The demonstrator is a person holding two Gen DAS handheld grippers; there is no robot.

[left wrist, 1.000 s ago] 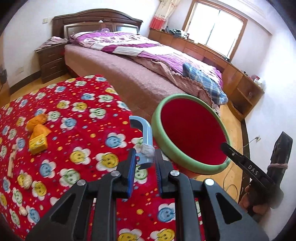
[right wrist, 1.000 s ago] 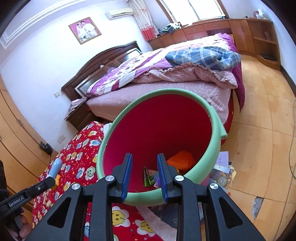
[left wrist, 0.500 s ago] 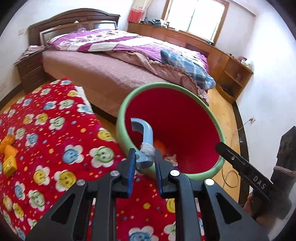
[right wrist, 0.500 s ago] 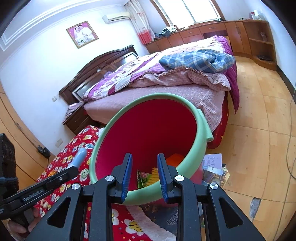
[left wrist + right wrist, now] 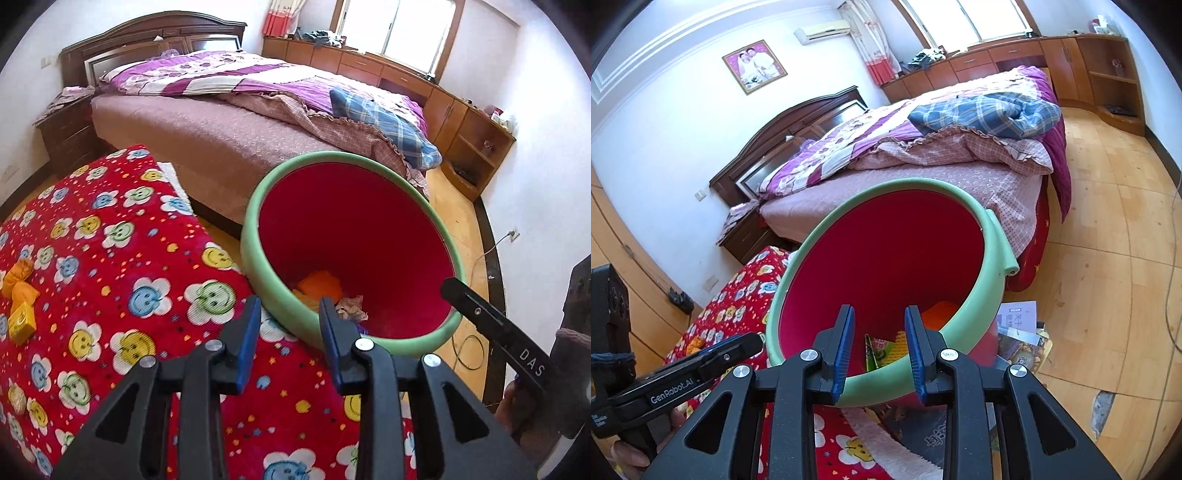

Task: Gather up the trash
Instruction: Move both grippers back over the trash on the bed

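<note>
Since half a second earlier the blue hooked piece had left the left claw, now gaping empty over the red bin, whose near rim the right claw straddled; remaining orange wrappers on the blanket looked light, crushable.

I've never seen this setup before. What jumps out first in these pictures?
A big red bin with a green rim fills the middle, tilted toward both cameras, with orange and paper scraps at its bottom. Left of it lies a red smiley-flower blanket; behind stands a purple-quilted bed.
</note>
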